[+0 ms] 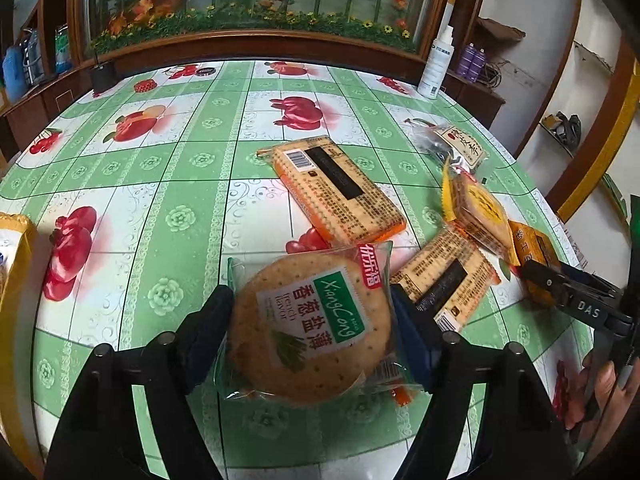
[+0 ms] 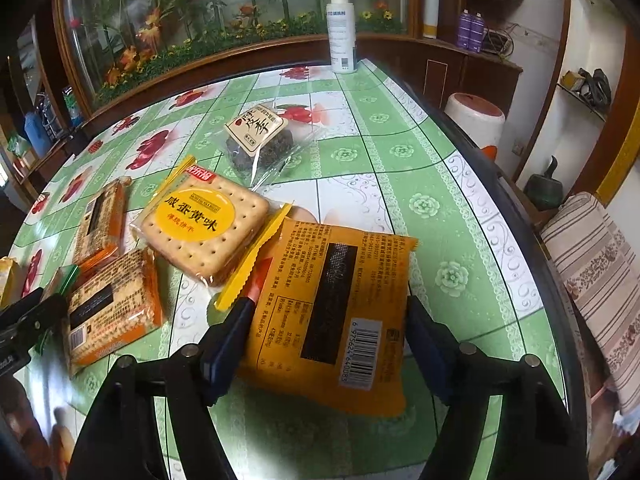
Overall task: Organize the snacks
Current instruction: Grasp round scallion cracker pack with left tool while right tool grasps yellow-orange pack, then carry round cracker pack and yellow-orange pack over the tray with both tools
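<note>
My left gripper (image 1: 312,312) is shut on a round cracker pack with a green label (image 1: 308,328), just above the table. My right gripper (image 2: 328,320) is shut on an orange snack packet (image 2: 332,316) lying barcode-up; it also shows at the right of the left wrist view (image 1: 576,292). Between them lie a square yellow-label cracker pack (image 2: 204,228), a small orange biscuit pack (image 2: 112,308) and a long orange biscuit pack (image 1: 336,188). A clear bag with a dark snack (image 2: 260,140) lies farther back.
The table has a green and white fruit-print cloth (image 1: 168,184). A white spray bottle (image 2: 342,28) stands at its far edge. A yellow package (image 1: 12,256) sits at the left edge. A wooden cabinet with a flower panel (image 1: 248,0) runs behind. A striped cushion (image 2: 596,264) is off the table's right.
</note>
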Demonstrator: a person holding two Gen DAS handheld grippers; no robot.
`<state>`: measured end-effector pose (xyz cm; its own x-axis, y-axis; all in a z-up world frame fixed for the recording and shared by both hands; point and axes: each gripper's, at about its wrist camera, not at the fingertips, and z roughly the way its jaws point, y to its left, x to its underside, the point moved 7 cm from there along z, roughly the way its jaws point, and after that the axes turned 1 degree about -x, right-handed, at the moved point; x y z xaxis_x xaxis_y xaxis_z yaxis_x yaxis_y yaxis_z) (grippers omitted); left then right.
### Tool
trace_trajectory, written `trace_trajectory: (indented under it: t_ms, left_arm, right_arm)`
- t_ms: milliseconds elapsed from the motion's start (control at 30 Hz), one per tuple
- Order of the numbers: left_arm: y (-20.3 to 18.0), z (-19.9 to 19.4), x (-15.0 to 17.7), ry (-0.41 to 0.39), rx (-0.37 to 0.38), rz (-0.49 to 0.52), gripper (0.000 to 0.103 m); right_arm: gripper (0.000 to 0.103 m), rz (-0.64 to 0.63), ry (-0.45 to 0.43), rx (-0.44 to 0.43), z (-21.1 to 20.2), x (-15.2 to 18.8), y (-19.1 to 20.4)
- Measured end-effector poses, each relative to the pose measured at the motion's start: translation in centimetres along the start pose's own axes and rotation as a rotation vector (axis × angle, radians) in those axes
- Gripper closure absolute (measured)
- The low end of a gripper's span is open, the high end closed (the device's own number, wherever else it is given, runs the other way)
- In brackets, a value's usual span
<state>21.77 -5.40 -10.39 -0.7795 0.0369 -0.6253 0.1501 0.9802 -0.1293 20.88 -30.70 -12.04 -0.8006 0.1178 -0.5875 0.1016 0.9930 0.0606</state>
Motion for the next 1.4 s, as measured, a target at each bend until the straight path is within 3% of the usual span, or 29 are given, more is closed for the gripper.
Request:
trace_trajectory:
  t_ms: [500,933,1400]
  left_arm:
    - [2.8,-6.9,2.2,-0.106,0.049,-0.096,0.028]
    - [7.6,-13.7,5.5,-0.201,-0.045,-0.163,0.028]
    - [16.6,-20.0,8.9,-0.300,-0.195,-0.289,0.028]
  right_arm:
    - [0.030,0.010,-0.050,-0.217,-5.5,4.3,2.3]
    - [0.030,-0.154,-0.106,-0.412,-11.0,5.6,13.1]
    - [0.031,-0.316,-0.132,-0.576,-14.7,7.2,24.7]
